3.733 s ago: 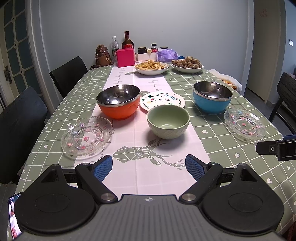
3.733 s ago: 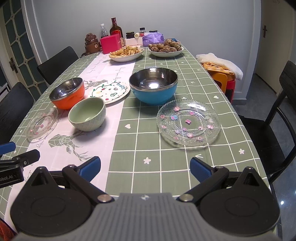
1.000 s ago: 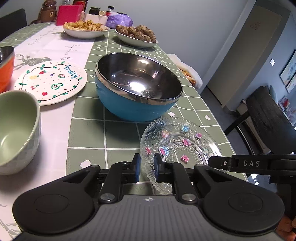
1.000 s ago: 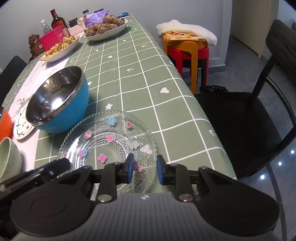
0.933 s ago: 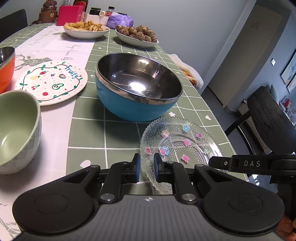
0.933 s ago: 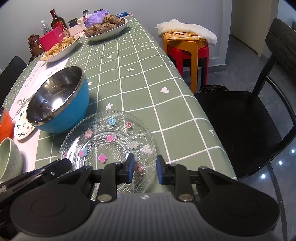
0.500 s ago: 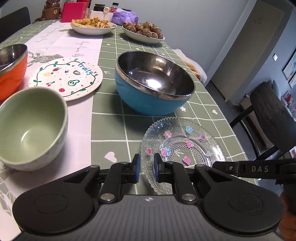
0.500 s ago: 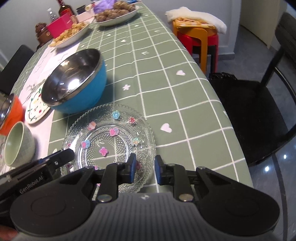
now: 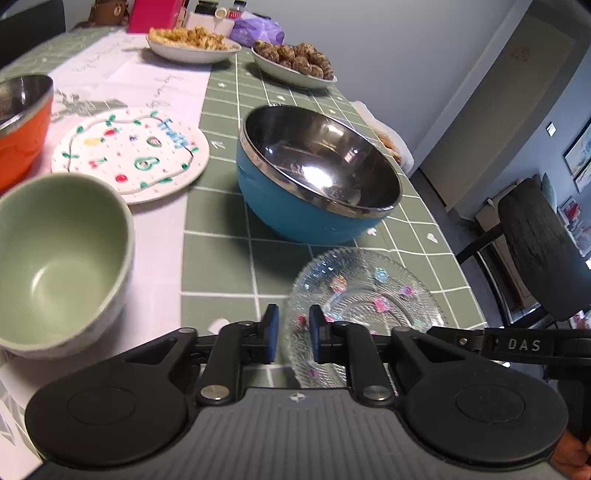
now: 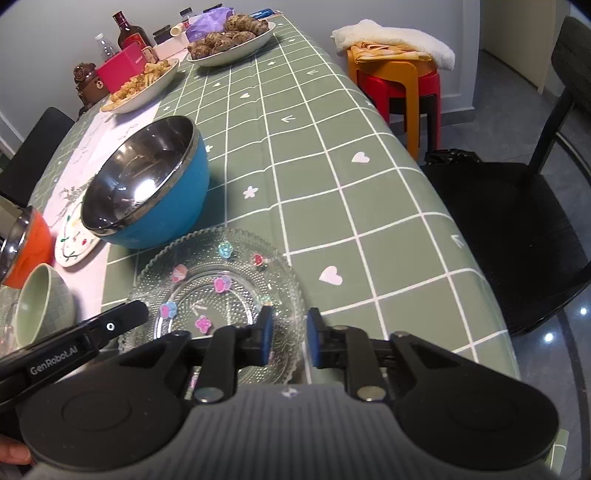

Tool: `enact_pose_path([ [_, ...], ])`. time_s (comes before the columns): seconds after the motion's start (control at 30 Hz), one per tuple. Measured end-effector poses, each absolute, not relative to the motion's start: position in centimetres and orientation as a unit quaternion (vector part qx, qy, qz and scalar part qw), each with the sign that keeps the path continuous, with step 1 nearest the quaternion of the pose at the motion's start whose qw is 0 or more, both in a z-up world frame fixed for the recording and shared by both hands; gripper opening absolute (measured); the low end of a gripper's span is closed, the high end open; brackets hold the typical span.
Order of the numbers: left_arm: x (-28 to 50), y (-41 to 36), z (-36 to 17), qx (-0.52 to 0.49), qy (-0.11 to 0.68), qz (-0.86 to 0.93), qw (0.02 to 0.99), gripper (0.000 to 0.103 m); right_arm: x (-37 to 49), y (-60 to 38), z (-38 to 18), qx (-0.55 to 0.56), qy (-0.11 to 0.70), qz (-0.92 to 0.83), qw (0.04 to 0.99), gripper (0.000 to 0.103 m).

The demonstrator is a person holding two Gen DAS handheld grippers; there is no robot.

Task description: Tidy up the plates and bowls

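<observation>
A clear glass plate [image 9: 365, 291] with small coloured flowers is held off the green tablecloth. My left gripper [image 9: 291, 338] is shut on its left rim. My right gripper [image 10: 287, 341] is shut on the rim of the glass plate [image 10: 218, 291] at its near right side. Just behind the plate stands a blue steel-lined bowl [image 9: 314, 173], also in the right wrist view [image 10: 147, 184]. A green ceramic bowl [image 9: 55, 258] sits to the left, a white fruit-pattern plate [image 9: 133, 151] behind it, and an orange bowl [image 9: 22, 125] at the far left.
Two dishes of food [image 9: 192, 44] [image 9: 295, 62], a pink box [image 9: 155, 14] and bottles [image 10: 129, 33] stand at the far end. A black chair [image 10: 517, 206] and stacked stools with a cloth [image 10: 395, 70] are off the table's right edge.
Both grippers closed on the glass plate's rim and have carried it leftward; the green bowl and blue bowl now sit further right and closer in both views.
</observation>
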State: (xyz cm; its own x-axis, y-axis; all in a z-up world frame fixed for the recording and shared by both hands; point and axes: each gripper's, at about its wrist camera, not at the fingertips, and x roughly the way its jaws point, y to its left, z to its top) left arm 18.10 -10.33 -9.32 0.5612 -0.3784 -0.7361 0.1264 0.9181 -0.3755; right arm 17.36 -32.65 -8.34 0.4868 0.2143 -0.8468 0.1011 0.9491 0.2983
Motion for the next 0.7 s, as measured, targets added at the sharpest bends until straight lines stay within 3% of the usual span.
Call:
enact_pose_path([
  [0.7, 10.9, -6.7, -6.6, -0.158, 0.437, -0.085, 0.881, 0.013, 12.9, -30.0, -5.9, 0.171, 0.524, 0.073, 0.831, 0.011],
])
